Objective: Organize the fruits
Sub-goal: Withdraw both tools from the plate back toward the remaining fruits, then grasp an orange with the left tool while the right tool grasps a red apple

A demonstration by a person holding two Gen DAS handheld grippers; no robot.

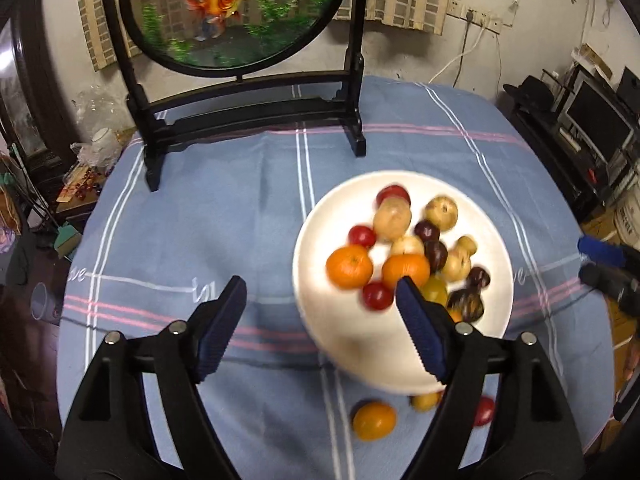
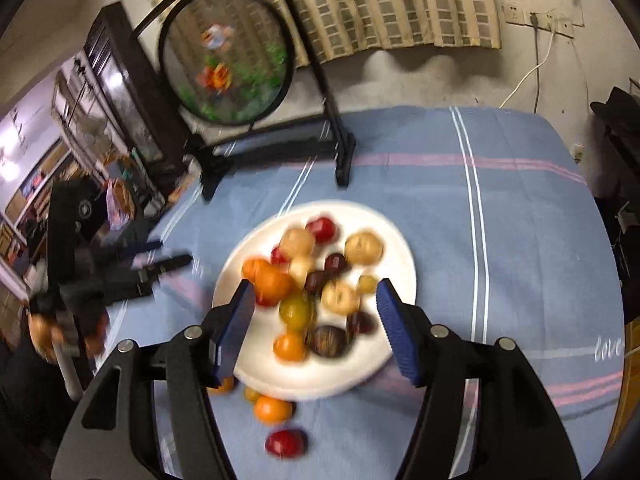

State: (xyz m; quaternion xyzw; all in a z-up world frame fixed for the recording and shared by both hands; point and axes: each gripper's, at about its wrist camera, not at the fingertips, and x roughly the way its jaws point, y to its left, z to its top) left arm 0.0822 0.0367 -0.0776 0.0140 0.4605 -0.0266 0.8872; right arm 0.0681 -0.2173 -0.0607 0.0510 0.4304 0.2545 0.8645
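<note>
A white plate (image 1: 400,352) on the blue tablecloth holds several small fruits: oranges (image 1: 349,266), red, yellow and dark ones. It also shows in the right wrist view (image 2: 320,376). Loose fruits lie on the cloth in front of it: an orange (image 1: 374,421), a yellow one (image 1: 426,400) and a red one (image 1: 483,411); in the right wrist view an orange (image 2: 273,409) and a red one (image 2: 285,443). My left gripper (image 1: 322,294) is open and empty above the plate's left edge. My right gripper (image 2: 316,298) is open and empty over the plate.
A black wooden stand with a round goldfish panel (image 1: 236,12) stands at the back of the table. The right gripper's tips (image 1: 608,268) show at the right edge of the left wrist view. Clutter and shelves lie beyond the table edges.
</note>
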